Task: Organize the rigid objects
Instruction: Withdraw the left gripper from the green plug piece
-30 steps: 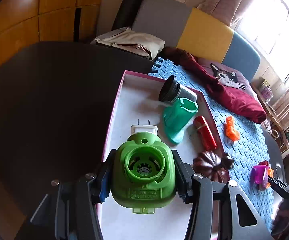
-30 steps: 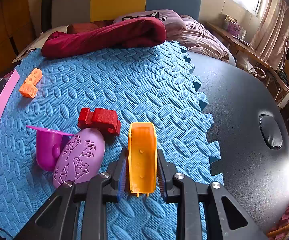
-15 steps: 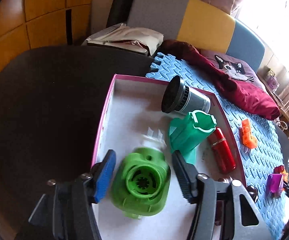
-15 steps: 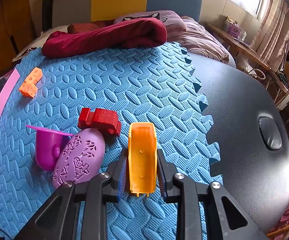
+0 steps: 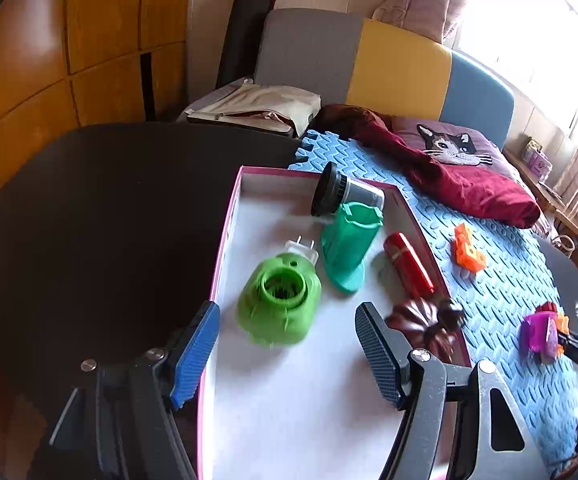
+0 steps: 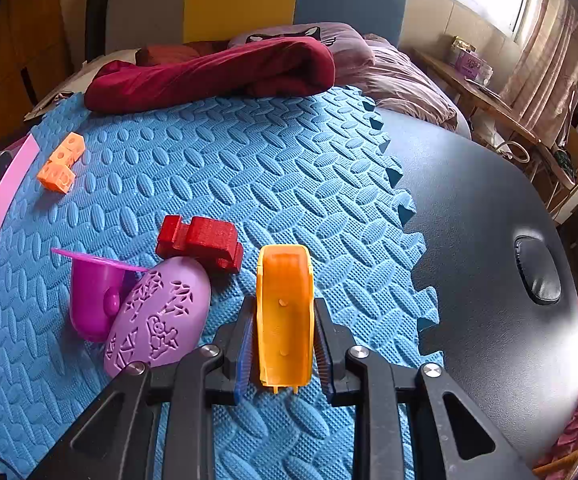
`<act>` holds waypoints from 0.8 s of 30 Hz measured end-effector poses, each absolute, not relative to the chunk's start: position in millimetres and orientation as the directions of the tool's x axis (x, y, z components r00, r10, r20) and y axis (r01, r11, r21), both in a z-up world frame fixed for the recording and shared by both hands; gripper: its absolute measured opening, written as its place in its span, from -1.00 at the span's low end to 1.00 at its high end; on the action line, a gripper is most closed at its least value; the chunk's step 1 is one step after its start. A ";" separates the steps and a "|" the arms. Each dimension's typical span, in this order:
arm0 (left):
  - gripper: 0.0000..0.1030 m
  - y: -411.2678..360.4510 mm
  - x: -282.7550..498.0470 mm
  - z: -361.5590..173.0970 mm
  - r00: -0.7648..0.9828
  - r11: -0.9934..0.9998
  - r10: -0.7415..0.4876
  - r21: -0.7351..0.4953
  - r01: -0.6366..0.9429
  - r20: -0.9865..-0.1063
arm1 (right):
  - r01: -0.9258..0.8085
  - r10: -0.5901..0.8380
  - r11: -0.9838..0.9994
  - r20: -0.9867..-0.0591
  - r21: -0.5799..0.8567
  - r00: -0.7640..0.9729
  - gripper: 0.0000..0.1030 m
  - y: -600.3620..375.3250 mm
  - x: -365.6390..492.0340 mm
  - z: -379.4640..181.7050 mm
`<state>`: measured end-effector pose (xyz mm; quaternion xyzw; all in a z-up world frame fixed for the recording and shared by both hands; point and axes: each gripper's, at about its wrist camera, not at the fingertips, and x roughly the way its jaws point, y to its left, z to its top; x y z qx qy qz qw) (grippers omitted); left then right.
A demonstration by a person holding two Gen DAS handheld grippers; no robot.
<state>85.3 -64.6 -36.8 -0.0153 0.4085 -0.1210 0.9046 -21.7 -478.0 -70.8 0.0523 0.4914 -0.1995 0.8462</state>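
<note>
Left wrist view: the left gripper [image 5: 287,354] hangs over a pink-rimmed tray [image 5: 225,236], its jaws opening with nothing pressed between them. A green plug-in device [image 5: 280,298] lies on the tray's white floor just beyond the pads, at 12 o'clock. A teal holder [image 5: 347,248] leans at 1 o'clock, a black-capped jar [image 5: 345,195] behind it. A red tube [image 5: 408,265] and a dark pumpkin-shaped piece [image 5: 423,322] sit toward 2 o'clock. Right wrist view: the right gripper [image 6: 285,344] is closed on an orange shell [image 6: 285,308] above the blue foam mat [image 6: 249,168]. At 10 o'clock lie a lilac oval [image 6: 159,318], a purple cup [image 6: 95,300] and a red block [image 6: 201,242]; orange cubes [image 6: 61,163] sit farther off.
</note>
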 end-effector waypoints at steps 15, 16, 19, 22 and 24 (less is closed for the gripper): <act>0.37 -69.3 52.5 -23.8 0.661 0.972 -0.210 -0.082 0.219 -0.720 | 0.391 -0.292 0.913 -0.852 -0.114 0.434 -0.50 -477.6 -21.6 -71.0; 0.37 -69.8 51.3 -23.8 0.660 0.972 -0.211 -0.082 0.221 -0.721 | 0.391 -0.293 0.913 -0.852 -0.115 0.435 -0.50 -477.5 -21.6 -71.2; 0.37 -70.7 48.8 -24.8 0.657 0.971 -0.210 -0.077 0.225 -0.724 | 0.389 -0.297 0.913 -0.850 -0.119 0.436 -0.49 -476.8 -21.8 -71.2; 0.37 -72.0 48.3 -25.9 0.650 0.970 -0.210 -0.075 0.230 -0.730 | 0.386 -0.300 0.914 -0.849 -0.125 0.435 -0.49 -475.9 -22.0 -70.6; 0.37 -73.2 46.9 -26.1 0.650 0.970 -0.210 -0.072 0.232 -0.731 | 0.387 -0.299 0.914 -0.851 -0.124 0.433 -0.50 -476.2 -22.2 -70.1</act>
